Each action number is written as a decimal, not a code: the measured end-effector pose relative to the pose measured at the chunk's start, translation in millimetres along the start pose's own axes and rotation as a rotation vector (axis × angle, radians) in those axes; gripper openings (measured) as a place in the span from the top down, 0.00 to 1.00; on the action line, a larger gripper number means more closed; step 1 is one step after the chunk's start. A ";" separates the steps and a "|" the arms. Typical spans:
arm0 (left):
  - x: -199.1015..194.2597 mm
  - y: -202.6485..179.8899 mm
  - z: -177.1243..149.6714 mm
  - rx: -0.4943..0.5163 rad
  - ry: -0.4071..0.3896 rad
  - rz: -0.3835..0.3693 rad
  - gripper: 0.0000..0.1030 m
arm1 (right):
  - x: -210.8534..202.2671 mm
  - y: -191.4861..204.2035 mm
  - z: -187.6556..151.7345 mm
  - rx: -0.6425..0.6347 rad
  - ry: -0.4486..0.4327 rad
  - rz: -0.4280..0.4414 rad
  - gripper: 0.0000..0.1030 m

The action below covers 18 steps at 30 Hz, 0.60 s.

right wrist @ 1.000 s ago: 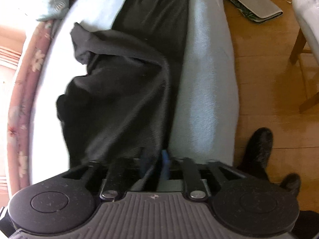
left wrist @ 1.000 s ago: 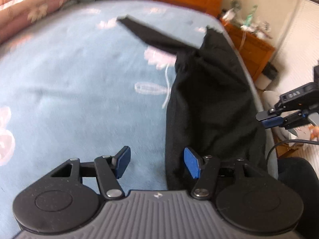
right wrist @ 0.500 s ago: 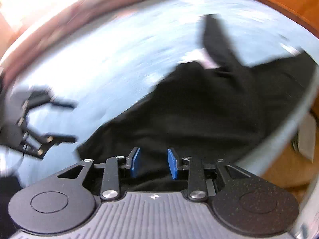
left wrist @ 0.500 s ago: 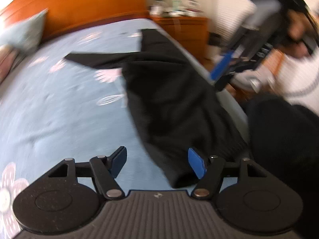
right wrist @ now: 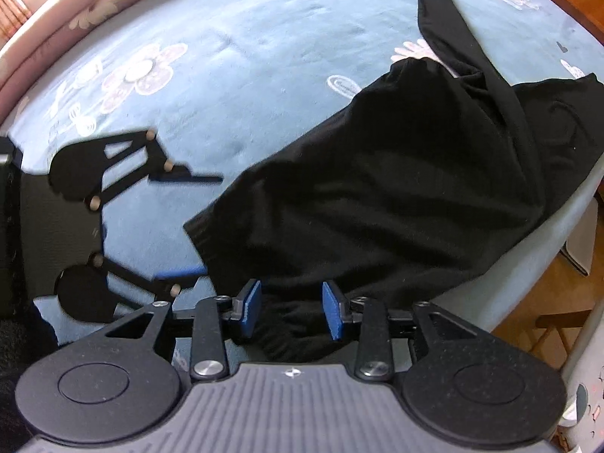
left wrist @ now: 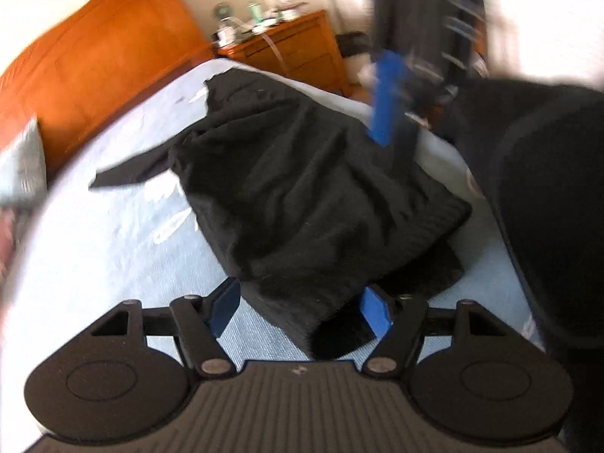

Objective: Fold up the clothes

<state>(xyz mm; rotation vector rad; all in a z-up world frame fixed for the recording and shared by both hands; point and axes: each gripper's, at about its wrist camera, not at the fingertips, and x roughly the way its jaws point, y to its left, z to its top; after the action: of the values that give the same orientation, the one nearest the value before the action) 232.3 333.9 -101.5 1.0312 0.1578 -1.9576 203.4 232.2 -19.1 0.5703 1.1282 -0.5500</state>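
I'm setting up a fold: black garment point(right wrist: 396, 196) bunched on the bed point(right wrist: 226, 56) (near its edge). Left gripper point(left wrist: 302, 311) fingers apart; right gripper point(right wrist: 290, 311) fingers opening, cloth between unpinched. Next: grip the hem.

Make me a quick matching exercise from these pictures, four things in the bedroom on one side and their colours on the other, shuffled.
Things:
1. garment
2. bedspread
3. headboard
4. pads of the right tool

Colours:
A. orange-brown wood
B. black
C. bright blue
D. pale blue with flowers

Pairs: 1-B, 2-D, 3-A, 4-C
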 end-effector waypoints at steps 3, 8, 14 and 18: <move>1.2 31.8 -2.8 -0.193 -0.016 -0.084 0.33 | 6.4 18.7 -3.3 -0.068 0.001 -0.004 0.60; 10.0 72.1 -11.7 -0.420 -0.016 -0.138 0.33 | 31.2 62.8 -10.7 -0.263 -0.024 -0.119 0.60; 1.2 79.0 -21.0 -0.441 -0.028 -0.210 0.32 | 55.8 84.4 -8.7 -0.344 0.020 -0.189 0.56; -0.2 70.2 -34.3 -0.400 0.030 -0.201 0.30 | 56.6 82.0 -11.7 -0.388 0.157 -0.228 0.56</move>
<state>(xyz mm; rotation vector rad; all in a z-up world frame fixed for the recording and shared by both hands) 306.0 308.4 -104.5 0.8024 0.6639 -1.9798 268.8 293.5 -64.3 0.1500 1.4183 -0.4693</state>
